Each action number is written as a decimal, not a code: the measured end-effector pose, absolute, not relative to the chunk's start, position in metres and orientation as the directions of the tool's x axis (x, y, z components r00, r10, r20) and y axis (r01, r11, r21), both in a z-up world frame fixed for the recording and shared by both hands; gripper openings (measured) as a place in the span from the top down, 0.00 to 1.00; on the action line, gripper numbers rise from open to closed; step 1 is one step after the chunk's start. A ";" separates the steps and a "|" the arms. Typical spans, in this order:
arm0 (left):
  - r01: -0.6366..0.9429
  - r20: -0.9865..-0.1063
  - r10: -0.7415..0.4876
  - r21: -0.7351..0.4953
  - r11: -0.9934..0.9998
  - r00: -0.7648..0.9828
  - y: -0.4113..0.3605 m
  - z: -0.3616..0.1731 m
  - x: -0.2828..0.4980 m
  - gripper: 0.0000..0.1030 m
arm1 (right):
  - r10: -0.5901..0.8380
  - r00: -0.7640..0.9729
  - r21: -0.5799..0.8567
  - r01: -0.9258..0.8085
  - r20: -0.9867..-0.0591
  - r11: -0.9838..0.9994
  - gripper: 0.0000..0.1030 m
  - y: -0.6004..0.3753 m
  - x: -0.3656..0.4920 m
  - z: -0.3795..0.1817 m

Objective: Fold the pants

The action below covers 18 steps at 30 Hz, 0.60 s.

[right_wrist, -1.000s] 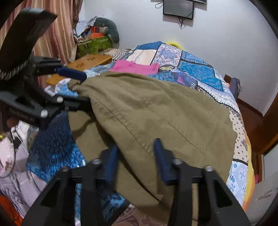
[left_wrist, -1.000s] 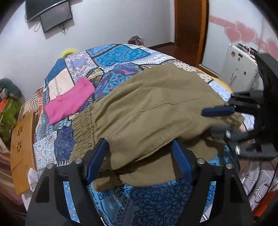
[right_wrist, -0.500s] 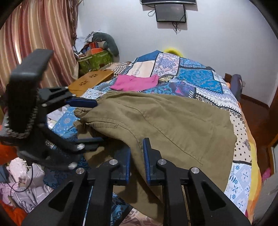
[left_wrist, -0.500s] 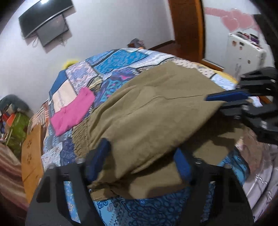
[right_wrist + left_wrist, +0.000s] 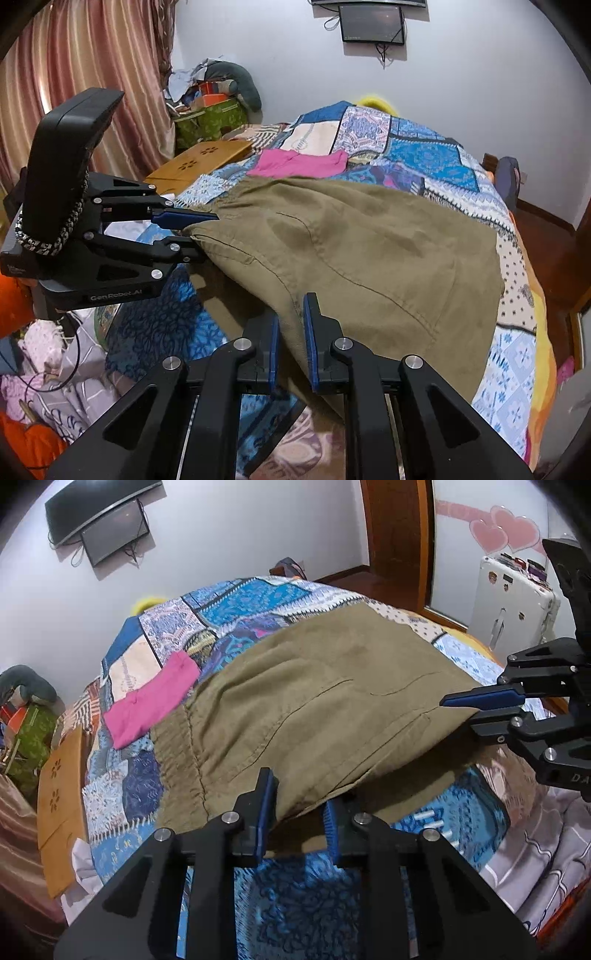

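Note:
Olive-brown pants (image 5: pixel 317 701) lie across a patchwork bed, their near edge lifted off the quilt. My left gripper (image 5: pixel 295 814) is shut on the near edge of the pants by the gathered waistband (image 5: pixel 177 753). My right gripper (image 5: pixel 291 339) is shut on the same lifted edge further along; it shows at the right of the left wrist view (image 5: pixel 476 709). The left gripper shows at the left of the right wrist view (image 5: pixel 195 236), gripping the pants (image 5: pixel 369 258). A lower layer of the pants hangs in shadow under the raised edge.
A folded pink garment (image 5: pixel 155 698) lies on the patchwork quilt (image 5: pixel 258 598) beyond the waistband. A wooden lap tray (image 5: pixel 59 797) sits at the bed's left edge. A white suitcase (image 5: pixel 513 605) stands at the right. Clothes clutter (image 5: pixel 55 387) lies below the bed's near edge.
Both grippers' jaws have closed on the near edge of the pants, the right first and the left after. The edge is lifted and stretched between them, and the fabric lies smoother.

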<state>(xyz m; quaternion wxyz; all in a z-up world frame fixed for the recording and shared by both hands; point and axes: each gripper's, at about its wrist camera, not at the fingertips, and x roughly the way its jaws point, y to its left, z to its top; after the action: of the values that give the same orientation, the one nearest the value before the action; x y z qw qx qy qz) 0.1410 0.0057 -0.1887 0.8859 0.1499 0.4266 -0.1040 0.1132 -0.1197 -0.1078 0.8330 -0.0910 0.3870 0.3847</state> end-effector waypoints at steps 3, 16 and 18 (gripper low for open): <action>0.318 -0.799 -0.060 0.169 0.933 0.598 0.004 -0.196 0.137 0.75 | 0.562 0.385 0.154 -0.710 -0.731 0.687 0.89 -0.120 0.110 -0.115; 0.356 -0.783 -0.146 0.102 0.929 0.605 0.018 -0.170 0.111 0.51 | 0.595 0.378 0.209 -0.694 -0.709 0.689 0.62 -0.138 0.100 -0.092; 0.328 -0.767 -0.161 0.069 0.942 0.621 0.024 -0.160 0.116 0.45 | 0.608 0.405 0.217 -0.682 -0.683 0.698 0.59 -0.137 0.103 -0.085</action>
<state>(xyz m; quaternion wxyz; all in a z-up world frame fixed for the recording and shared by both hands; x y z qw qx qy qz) 0.1160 0.0237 -0.1601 0.8946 0.1015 0.4132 -0.1366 0.1035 -0.1372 -0.0853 0.8366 -0.0483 0.3861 0.3856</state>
